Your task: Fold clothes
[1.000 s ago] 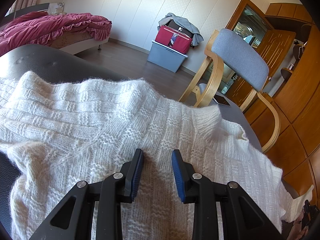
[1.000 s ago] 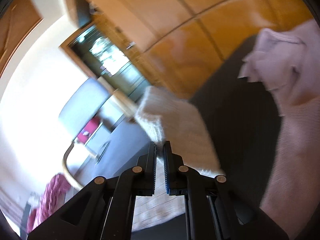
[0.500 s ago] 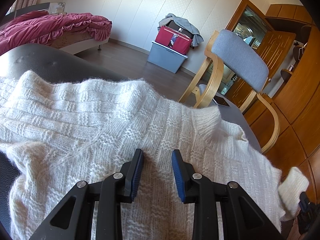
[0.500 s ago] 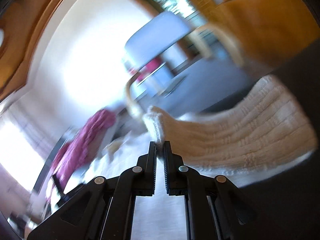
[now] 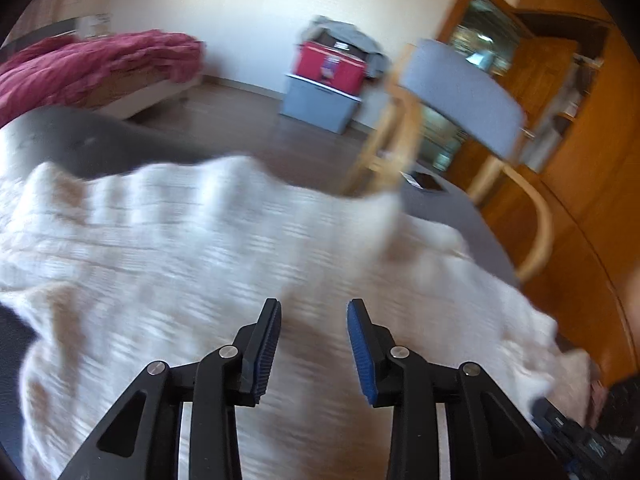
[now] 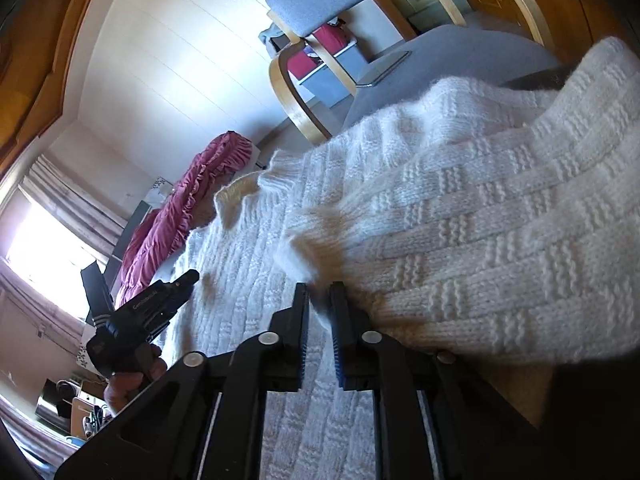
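Left gripper (image 5: 313,320) spread above white knit sweater (image 5: 200,260). Right gripper (image 6: 319,300) pinching sleeve cuff (image 6: 316,248), folded across the body.

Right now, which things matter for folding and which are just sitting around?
For the job:
white knit sweater
its sleeve, at the right tongs
left tongs, open

Just around:
grey chair
red bedding
red bag on grey bin

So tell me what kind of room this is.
Most likely a bedroom at home: a bed with a ruffled crimson bedspread, a grey-cushioned bentwood armchair, and a white cable-knit sweater spread out for folding.
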A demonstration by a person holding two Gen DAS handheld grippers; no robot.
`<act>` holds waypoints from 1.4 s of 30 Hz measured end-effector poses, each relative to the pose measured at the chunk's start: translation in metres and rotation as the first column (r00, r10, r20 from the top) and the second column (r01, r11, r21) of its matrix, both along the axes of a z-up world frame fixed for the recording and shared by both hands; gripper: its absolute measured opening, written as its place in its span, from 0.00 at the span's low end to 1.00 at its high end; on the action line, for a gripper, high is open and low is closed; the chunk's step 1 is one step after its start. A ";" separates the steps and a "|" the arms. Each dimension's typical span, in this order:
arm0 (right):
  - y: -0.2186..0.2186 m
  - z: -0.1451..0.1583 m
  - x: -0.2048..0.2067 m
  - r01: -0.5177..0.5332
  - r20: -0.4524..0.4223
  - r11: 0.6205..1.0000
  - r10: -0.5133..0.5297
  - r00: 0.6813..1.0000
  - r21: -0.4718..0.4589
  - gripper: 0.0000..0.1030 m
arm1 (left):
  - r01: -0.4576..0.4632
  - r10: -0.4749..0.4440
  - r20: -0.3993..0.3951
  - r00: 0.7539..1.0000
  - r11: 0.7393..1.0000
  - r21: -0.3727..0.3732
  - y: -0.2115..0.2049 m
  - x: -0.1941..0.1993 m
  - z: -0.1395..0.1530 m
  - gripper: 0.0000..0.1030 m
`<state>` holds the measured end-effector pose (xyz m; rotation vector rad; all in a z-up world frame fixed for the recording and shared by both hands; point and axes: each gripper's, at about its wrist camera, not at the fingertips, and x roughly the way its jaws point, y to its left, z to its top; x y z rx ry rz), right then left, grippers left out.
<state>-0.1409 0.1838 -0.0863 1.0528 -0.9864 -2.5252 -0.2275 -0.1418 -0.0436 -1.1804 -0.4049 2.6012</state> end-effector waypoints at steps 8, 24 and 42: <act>-0.005 -0.001 -0.005 -0.011 0.004 1.000 0.011 1.000 -0.007 0.17 | 0.296 -0.287 0.126 0.950 0.954 -0.055 0.124 0.012 0.016 0.33; -0.018 0.007 -0.002 -0.037 -0.013 0.997 0.038 0.999 0.063 0.34 | 0.314 -0.320 0.309 0.896 0.947 0.070 0.171 0.000 0.004 0.35; -0.014 0.014 0.008 -0.014 -0.054 0.998 0.018 0.998 0.066 0.37 | 0.261 -0.306 0.201 0.931 0.939 0.223 0.146 0.004 0.020 0.06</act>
